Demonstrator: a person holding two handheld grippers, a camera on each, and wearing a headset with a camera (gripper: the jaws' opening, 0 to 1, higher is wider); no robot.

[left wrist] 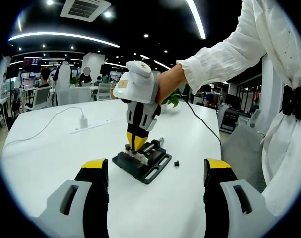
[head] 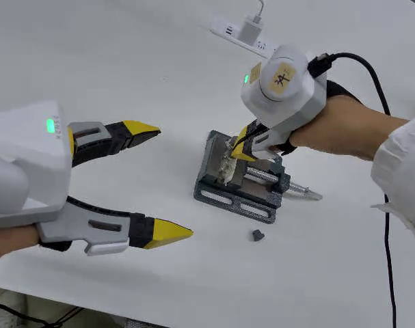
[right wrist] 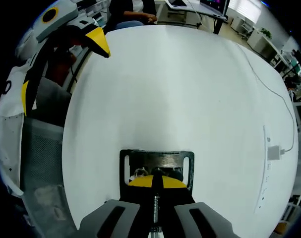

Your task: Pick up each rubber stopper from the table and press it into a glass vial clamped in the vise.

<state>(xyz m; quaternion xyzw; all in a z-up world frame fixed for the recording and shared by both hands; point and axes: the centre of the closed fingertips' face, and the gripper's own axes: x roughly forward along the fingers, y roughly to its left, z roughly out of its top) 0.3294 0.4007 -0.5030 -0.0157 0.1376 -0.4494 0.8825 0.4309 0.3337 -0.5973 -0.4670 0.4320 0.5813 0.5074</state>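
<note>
The right gripper point(head: 243, 152) stands nose-down over the vise point(head: 224, 195). Its yellow tips are on the tops of the glass vials point(head: 229, 166) clamped between the vise plates. In the right gripper view the jaws look pressed together, tips meeting edge to edge. Whether anything is pinched between them is hidden by the tips themselves. The steep, near-vertical hold suits a straight push down into a vial mouth, and going by the task that is likely the step in hand.

The vise sits flat on the white counter point(head: 125, 61), screw handle pointing toward the person's right. It grips the vials so that nothing else need steady them (which leaves the other gripper free).

The left gripper point(head: 169, 181) hovers to the left, well apart from the vise, jaws spread wide and holding nothing. It is probably parked clear so as not to crowd the press, and open in readiness for a pick.

One rubber stopper point(head: 258, 235), small and dark, lies loose on the counter near the vise's near corner, touched by nothing. In the left gripper view it shows just right of the vise. It is a fair guess for the next one in.

A power strip point(head: 228, 31) with a white charger point(head: 250, 29) plugged in lies at the far side, well apart from the work.
</note>
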